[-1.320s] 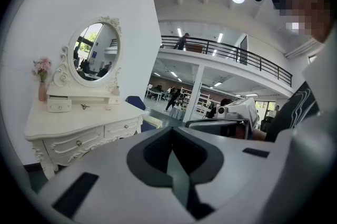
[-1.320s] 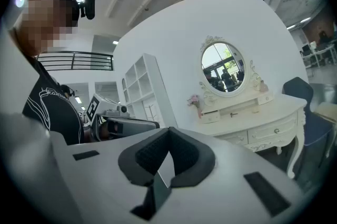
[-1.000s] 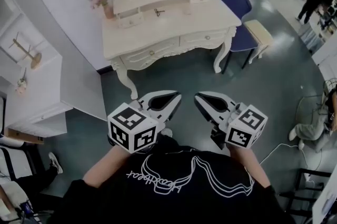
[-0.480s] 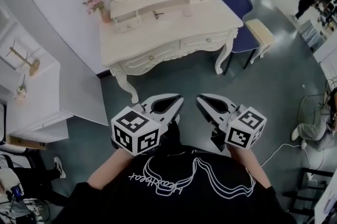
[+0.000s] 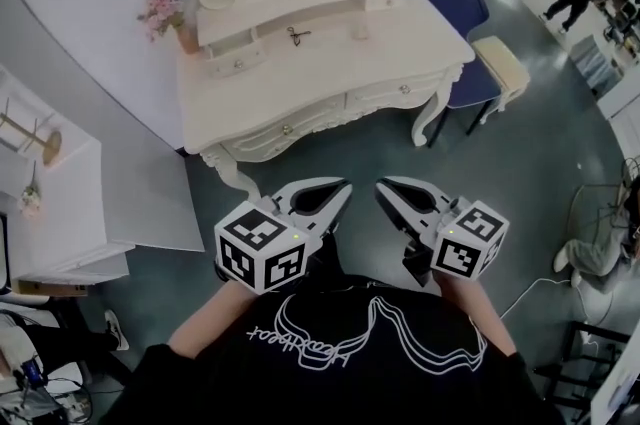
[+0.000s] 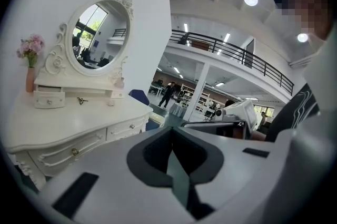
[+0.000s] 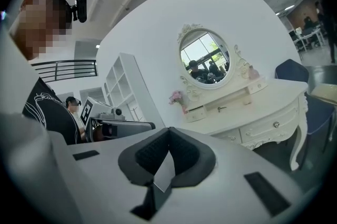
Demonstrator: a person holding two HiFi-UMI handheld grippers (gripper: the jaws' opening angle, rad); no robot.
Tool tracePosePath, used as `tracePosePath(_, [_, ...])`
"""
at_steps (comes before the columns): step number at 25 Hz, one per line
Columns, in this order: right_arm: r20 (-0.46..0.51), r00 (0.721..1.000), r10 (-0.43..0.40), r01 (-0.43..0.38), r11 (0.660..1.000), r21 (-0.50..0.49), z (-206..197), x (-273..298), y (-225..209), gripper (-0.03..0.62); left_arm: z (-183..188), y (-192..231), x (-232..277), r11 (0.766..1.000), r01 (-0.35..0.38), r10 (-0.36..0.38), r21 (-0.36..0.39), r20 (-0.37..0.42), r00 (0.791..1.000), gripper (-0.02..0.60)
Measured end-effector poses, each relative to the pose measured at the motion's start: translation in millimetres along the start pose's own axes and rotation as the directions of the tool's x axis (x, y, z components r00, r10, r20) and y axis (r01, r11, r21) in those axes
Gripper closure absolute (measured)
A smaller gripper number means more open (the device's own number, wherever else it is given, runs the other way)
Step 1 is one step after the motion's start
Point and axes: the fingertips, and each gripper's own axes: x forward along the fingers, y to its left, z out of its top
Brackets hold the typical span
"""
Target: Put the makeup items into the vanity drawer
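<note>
Left gripper (image 5: 338, 187) and right gripper (image 5: 384, 187): jaws together, nothing between; both side by side in front of the vanity (image 5: 320, 78), well apart from it; makeup items, a dark tool (image 5: 297, 35) and a small pot (image 5: 360, 31), sit at the back of the vanity worktop; vanity drawers (image 5: 290, 125) closed.

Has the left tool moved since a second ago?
Yes. The left tool has closed in on the vanity; the gap to its front edge is smaller.
</note>
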Motion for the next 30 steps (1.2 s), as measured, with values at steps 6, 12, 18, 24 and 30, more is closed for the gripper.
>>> tracePosePath(6, [-0.018,1.000,-0.023,0.024,0.999,0.047,26,57,-57,0.586,34,80,38,0.999,0.014,-0.015,-0.036,-0.027,1.000,0.580])
tracePosePath(12, [-0.020,0.999,-0.046,0.048,0.994,0.099,61,114,-118,0.586,73,155,77,0.999,0.032,-0.035,-0.039,-0.069,0.997,0.580])
tracePosePath(18, [-0.021,0.997,-0.080,0.081,0.990,0.112,97,164,-165,0.586,109,214,103,0.995,0.094,-0.096,-0.025,-0.070,0.993,0.580])
tracePosePath(24, [-0.009,0.993,-0.117,0.117,0.986,0.122,112,187,-196,0.586,134,250,126,0.992,0.123,-0.122,0.011,-0.063,0.991,0.580])
tracePosePath(30, [-0.002,0.990,-0.144,0.143,0.981,0.131,119,184,-220,0.586,143,265,152,0.992,0.123,-0.120,0.037,-0.078,0.990,0.572])
